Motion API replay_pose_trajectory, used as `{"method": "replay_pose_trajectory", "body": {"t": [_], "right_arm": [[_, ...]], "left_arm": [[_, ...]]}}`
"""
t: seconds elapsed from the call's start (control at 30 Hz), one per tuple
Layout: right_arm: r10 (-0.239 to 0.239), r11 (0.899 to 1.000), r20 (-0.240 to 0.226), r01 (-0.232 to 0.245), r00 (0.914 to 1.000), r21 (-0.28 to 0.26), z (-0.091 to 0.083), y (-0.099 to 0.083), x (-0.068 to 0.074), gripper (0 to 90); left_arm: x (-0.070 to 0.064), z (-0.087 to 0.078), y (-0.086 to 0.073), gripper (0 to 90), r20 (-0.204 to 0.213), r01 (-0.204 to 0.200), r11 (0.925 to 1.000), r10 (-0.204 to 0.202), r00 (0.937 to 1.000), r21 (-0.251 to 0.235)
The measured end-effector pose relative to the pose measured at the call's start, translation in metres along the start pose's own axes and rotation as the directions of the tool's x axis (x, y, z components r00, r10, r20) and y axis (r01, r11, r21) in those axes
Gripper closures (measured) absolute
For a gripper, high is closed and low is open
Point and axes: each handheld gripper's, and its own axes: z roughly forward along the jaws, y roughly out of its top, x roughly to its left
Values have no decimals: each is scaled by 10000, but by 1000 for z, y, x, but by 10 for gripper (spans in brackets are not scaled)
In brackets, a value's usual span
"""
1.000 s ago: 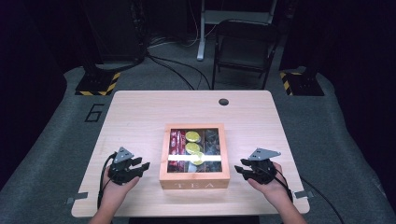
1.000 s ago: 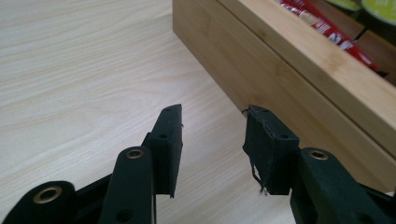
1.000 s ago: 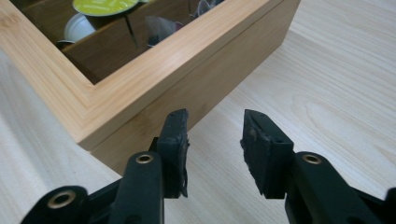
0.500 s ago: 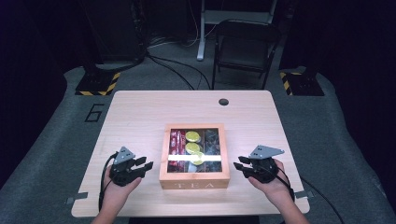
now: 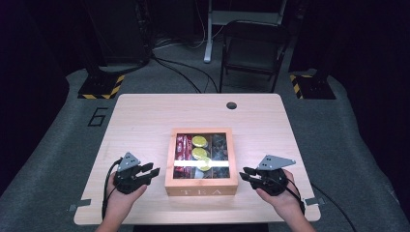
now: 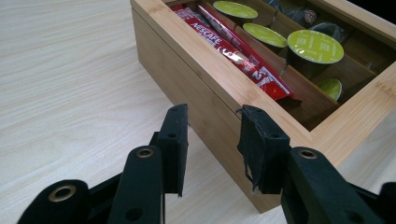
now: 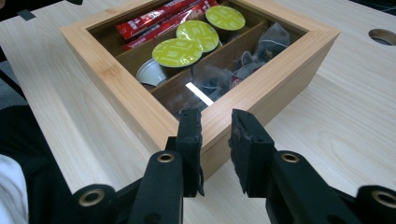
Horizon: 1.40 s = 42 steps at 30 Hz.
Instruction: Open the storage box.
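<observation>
Meanwhile, on a pale wooden bench, I hold the left gripper just beside the left wall of a bamboo tea box, jaws parted and holding nothing. From the left gripper view, that gripper points at the box's near corner without touching it. The box sits toward the near middle of the bench, its front stamped with the word TEA, and its glass-windowed lid looks shut, a strip of glare lying across the pane. Through the pane I see three lengthwise compartments: red stick sachets at the left, green-topped capsules in the middle, dark wrapped tea bags at the right. On the far side of the box, the right gripper waits near the right wall, likewise spread and empty; in the right gripper view it faces a near corner of the frame with a small gap between. As I judge it, the work has barely begun: both grippers are lined up on the box, nothing is grasped yet, and closing in on it, whether to open or shift it, is all still to come.
</observation>
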Motion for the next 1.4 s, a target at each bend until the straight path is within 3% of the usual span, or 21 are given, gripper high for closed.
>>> {"method": "replay_pose_trajectory", "body": {"t": [0.17, 0.6, 0.8, 1.4], "right_arm": [[226, 9997, -190, -225, 9996, 81, 6, -12, 2, 747], [-116, 9976, -553, 153, 9984, 672, 17, -27, 7, 803], [8, 9964, -826, 62, 9966, 842, 16, -30, 5, 820], [-91, 9931, -828, 187, 9965, 1159, 21, -36, 6, 852]], "left_arm": [[2, 0, -1, 618, 35, 19, 10000, -19, 10000, 72], [8, 4, -6, 611, -40, 110, 9998, -109, 9999, 187], [8, 4, -7, 610, -69, 96, 9997, -94, 9999, 219], [12, 3, -8, 607, -203, 196, 9997, -192, 9996, 170]]}}
